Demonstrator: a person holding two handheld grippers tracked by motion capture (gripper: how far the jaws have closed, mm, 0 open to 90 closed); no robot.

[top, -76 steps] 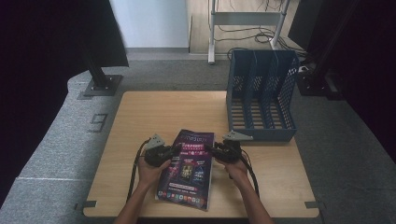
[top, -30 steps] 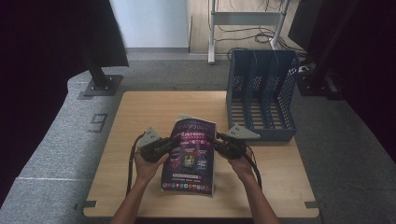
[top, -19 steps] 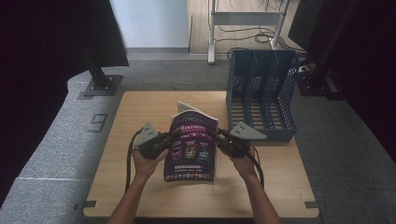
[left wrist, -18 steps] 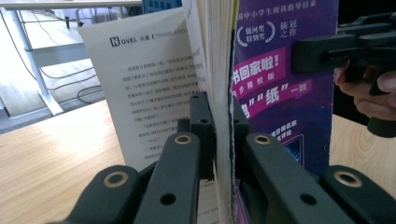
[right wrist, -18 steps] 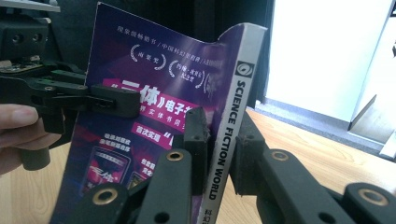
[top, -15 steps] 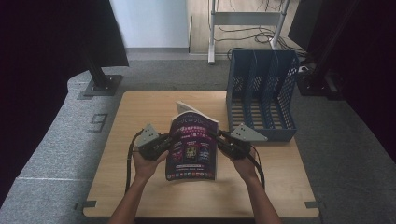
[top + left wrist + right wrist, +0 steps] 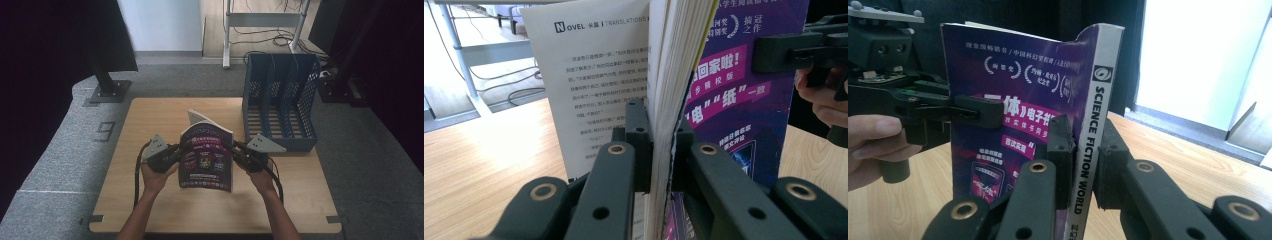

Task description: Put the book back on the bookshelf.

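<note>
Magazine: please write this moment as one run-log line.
magazine: upright, above table | left gripper: shut on page edge | right gripper: shut on spine

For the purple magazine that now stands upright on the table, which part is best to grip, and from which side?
Best by its two vertical edges, one from each side. The magazine stands upright, so both edges are free: the right gripper clamps the stiff spine, the left gripper the page edge. The back page fans loose, so the spine is probably the firmer hold.

Black tongs [image 7: 176, 156] (brass-ringed screw holes)
</note>
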